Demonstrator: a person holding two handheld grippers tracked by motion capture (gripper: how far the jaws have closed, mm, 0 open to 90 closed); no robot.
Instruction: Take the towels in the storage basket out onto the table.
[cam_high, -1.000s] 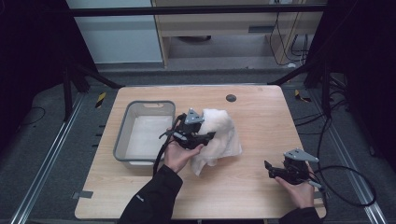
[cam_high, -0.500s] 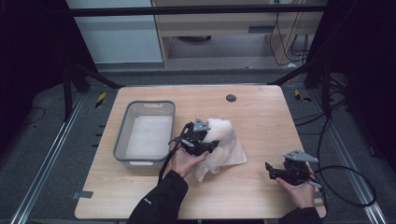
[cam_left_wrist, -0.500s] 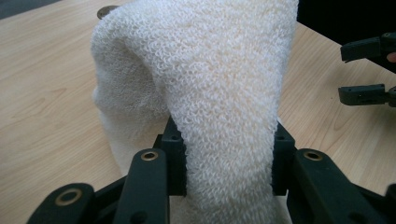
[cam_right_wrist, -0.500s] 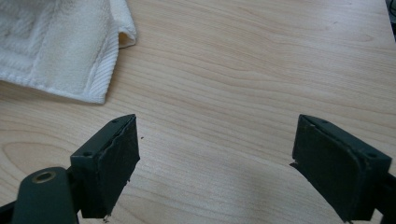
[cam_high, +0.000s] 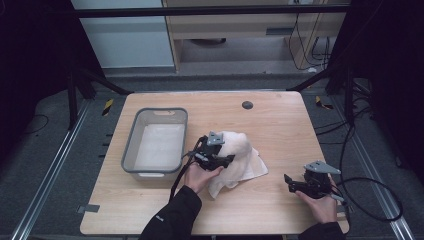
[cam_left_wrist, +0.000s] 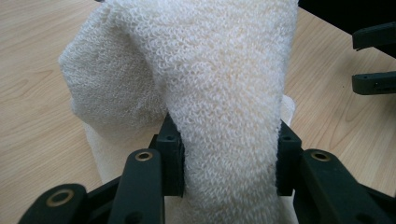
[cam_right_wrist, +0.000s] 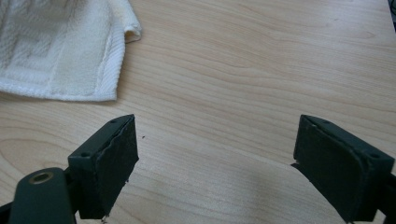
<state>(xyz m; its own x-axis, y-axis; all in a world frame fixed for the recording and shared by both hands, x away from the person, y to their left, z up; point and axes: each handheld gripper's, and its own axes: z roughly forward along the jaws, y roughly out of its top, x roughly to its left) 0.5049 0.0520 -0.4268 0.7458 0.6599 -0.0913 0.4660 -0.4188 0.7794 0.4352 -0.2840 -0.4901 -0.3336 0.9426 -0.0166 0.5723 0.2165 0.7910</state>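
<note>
We find a white terry towel (cam_high: 237, 157) lying crumpled near the middle of the tabletop (cam_high: 280, 120), just to the right of a grey plastic bin (cam_high: 156, 142). The cloth is off-white with a looped pile; one part lies flat on the wood with a hemmed corner pointing right, and another part is bunched up into a raised fold. In the left gripper view that fold rises as a thick band (cam_left_wrist: 229, 107) straight up between the two black jaws.

The left hand-held gripper (cam_high: 220, 159) sits at the left edge of the towel, low over the tabletop, with the person's left hand (cam_high: 199, 175) under and behind it and the dark sleeve (cam_high: 172, 217) coming in from the bottom edge. Its jaws have just been opening; the band of towel stands between them and fills the gap from pad to pad, so we read them as loosely clasping the cloth.

The right hand-held gripper (cam_high: 290, 181) rests well apart from the towel, near the right front corner of the tabletop, held in the right hand (cam_high: 320, 205) and pointing left toward the cloth. In the right gripper view its jaws stand spread wide over bare wood, with nothing between them; the hemmed edge of the towel (cam_right_wrist: 60, 51) lies ahead and to the left.
</note>
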